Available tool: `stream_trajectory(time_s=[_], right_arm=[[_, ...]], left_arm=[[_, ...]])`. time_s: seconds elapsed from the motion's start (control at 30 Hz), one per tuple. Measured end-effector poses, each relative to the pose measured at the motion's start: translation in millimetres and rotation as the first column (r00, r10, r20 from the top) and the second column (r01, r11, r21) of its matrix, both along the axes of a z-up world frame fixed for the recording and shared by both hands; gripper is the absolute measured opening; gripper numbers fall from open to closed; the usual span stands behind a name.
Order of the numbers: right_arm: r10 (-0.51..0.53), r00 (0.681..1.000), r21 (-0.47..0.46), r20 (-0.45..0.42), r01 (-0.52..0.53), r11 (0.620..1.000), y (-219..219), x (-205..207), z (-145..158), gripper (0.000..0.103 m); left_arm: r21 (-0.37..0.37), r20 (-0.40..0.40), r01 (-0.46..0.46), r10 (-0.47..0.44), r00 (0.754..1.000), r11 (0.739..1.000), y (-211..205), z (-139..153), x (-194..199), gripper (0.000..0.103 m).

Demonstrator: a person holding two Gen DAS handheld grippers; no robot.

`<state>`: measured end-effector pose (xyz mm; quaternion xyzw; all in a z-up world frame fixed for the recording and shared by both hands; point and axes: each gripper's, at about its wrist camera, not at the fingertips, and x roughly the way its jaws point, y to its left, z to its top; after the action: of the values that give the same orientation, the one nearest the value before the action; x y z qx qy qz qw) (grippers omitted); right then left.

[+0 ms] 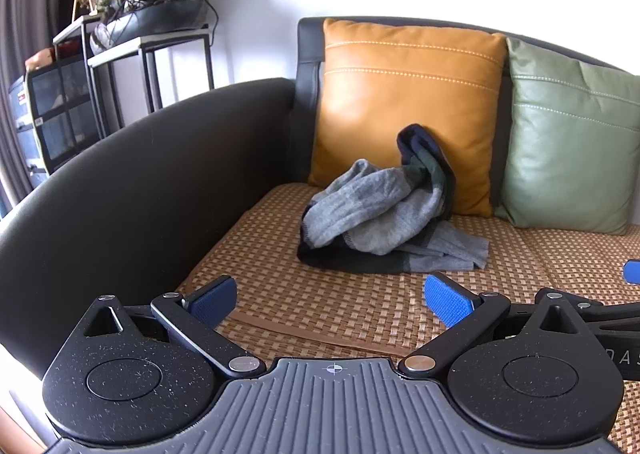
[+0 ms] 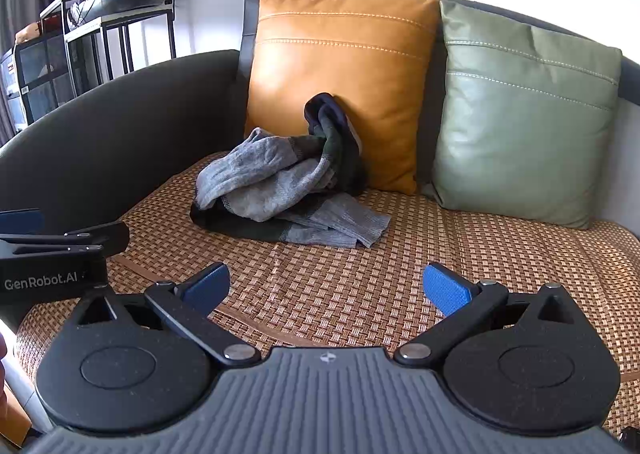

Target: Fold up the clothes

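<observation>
Both wrist cams sat low over the sofa seat's (image 1: 340, 306) front edge, facing the backrest. Left view looked from nearer the armrest (image 1: 140, 181); right view further right. Both shared the crumpled garment (image 2: 288, 189) and two cushions.

Crumpled grey garment (image 1: 384, 213) on the sofa's woven seat mat (image 1: 320, 294) — against the orange cushion (image 1: 408, 101), left gripper (image 1: 330, 300) jaws spread wide, holding nothing
</observation>
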<state>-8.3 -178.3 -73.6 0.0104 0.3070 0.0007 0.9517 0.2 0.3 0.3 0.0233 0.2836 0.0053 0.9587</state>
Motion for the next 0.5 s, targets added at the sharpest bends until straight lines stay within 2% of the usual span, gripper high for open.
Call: stream_trajectory(time_s=[0.5], right_arm=[[-0.007,1.000,0.002,0.006,0.007,1.000,-1.5,1.0,8.3,0.103]], left_arm=[[-0.003,-0.011,0.005,-0.005,1.000,1.000,-1.1,5.9,-0.8,0.103]])
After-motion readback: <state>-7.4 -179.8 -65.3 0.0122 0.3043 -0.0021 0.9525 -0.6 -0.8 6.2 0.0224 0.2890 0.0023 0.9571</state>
